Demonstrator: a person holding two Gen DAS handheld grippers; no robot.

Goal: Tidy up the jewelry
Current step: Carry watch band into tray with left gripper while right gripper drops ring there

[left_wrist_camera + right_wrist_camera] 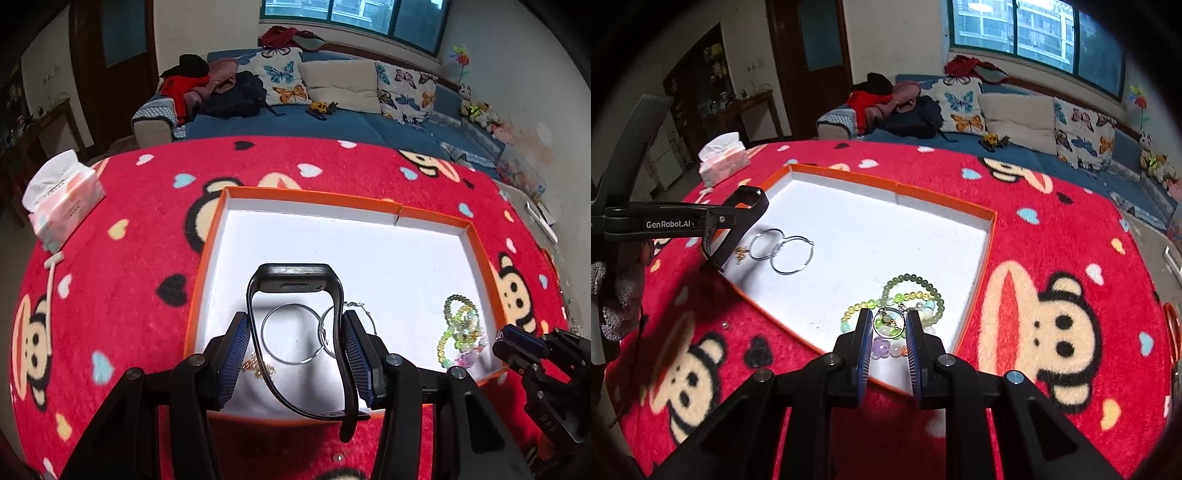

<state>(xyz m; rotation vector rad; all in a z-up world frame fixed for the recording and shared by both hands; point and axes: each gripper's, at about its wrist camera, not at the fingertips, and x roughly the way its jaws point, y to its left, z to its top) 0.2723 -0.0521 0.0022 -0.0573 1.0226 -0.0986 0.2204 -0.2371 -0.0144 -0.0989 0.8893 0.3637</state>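
Note:
My left gripper (295, 325) is shut on a black wristband watch (291, 282), pads against the strap's two sides, holding it above the near edge of the orange-rimmed white tray (310, 195). Two silver hoop earrings (291, 338) and a small gold piece (258, 367) lie in the tray under it. Green and pastel bead bracelets (460, 332) lie at the tray's right. My right gripper (888, 325) stands slightly open over these bracelets (912, 291), with a small ring pendant (888, 323) between its fingers. The left gripper (738, 221) and the hoops (786, 251) show in the right wrist view.
The tray (945, 201) sits on a red cartoon-monkey cloth (129, 240). A tissue box (62, 195) stands at the far left. A small bead (725, 325) lies on the cloth by the tray's near edge. A blue sofa (332, 122) with cushions is behind the table.

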